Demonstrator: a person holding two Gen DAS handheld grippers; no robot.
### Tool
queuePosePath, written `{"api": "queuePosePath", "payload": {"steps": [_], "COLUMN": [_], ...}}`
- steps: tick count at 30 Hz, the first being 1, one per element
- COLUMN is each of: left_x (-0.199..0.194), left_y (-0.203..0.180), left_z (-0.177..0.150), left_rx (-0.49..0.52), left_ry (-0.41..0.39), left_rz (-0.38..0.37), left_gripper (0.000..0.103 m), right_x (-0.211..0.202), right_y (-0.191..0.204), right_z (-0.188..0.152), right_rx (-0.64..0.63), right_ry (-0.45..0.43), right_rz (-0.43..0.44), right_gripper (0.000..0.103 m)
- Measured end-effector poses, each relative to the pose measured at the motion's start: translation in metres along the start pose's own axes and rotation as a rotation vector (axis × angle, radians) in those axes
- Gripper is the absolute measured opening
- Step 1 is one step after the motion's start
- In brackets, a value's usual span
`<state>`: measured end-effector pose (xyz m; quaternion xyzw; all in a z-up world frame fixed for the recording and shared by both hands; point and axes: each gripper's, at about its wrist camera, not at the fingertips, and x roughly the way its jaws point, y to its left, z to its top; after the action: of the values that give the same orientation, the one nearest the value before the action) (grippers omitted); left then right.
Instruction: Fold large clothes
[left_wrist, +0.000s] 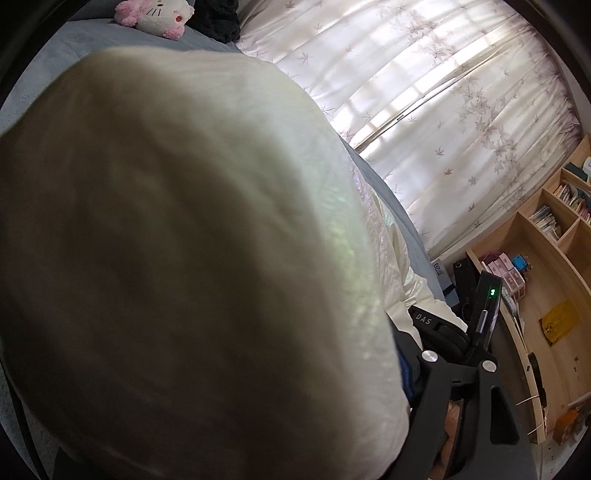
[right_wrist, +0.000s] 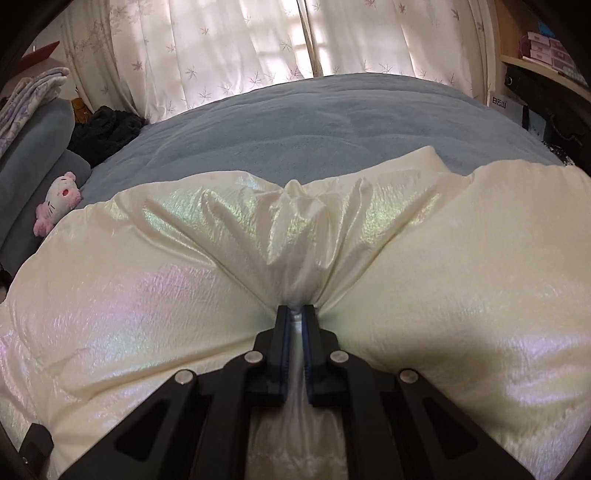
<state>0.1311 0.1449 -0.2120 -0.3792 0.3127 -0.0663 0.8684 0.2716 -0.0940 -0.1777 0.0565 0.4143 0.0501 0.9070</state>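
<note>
A large cream, shiny puffy jacket (right_wrist: 147, 280) lies on a grey-blue bed (right_wrist: 332, 122). My right gripper (right_wrist: 296, 310) is shut on a pinched fold of the jacket, with the cloth bunched between its blue pads (right_wrist: 284, 339). In the left wrist view the jacket (left_wrist: 184, 240) bulges right up against the camera and covers most of the frame. It hides my left gripper's fingertips; only part of the right finger (left_wrist: 436, 373) shows, so its state is unclear. The other gripper's body (left_wrist: 484, 306) shows beyond it.
A pink-and-white plush toy (right_wrist: 59, 203) and a dark garment (right_wrist: 107, 129) lie at the bed's left end. Floral curtains (right_wrist: 240, 48) hang behind the bed. Wooden shelves (left_wrist: 546, 229) with books and boxes stand to the right, with wood floor (left_wrist: 554, 332) below.
</note>
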Motion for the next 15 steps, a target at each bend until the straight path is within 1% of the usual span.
{"api": "queuePosePath", "payload": {"steps": [4,8,9,10,11,14,15], "left_x": [0.003,0.006,0.007,0.006,0.005,-0.004,-0.007], "left_y": [-0.001,-0.005,-0.007,-0.011,-0.019,-0.056,-0.068], "left_z": [0.007,0.021,0.024,0.025,0.025,0.019,0.016], "left_rx": [-0.013,-0.023,-0.025,-0.011,0.029,0.214,0.264], "left_ry": [0.0,-0.037,-0.047,-0.054,-0.063,-0.13,-0.153], "left_rz": [0.005,0.03,0.031,0.032,0.034,0.073,0.086], "left_gripper": [0.08,0.079,0.076,0.063,0.05,0.032,0.03], "right_x": [0.005,0.007,0.006,0.006,0.007,0.006,0.006], "right_y": [-0.004,-0.012,-0.013,-0.014,-0.014,-0.014,-0.014], "right_z": [0.001,0.004,0.004,0.005,0.005,0.008,0.009], "right_rx": [0.007,0.029,0.033,0.037,0.037,0.035,0.031], "right_ry": [-0.006,-0.005,-0.004,-0.003,-0.001,0.012,0.019], "right_rz": [0.021,0.052,0.056,0.059,0.061,0.065,0.065], "right_gripper": [0.005,0.005,0.005,0.005,0.005,0.005,0.005]}}
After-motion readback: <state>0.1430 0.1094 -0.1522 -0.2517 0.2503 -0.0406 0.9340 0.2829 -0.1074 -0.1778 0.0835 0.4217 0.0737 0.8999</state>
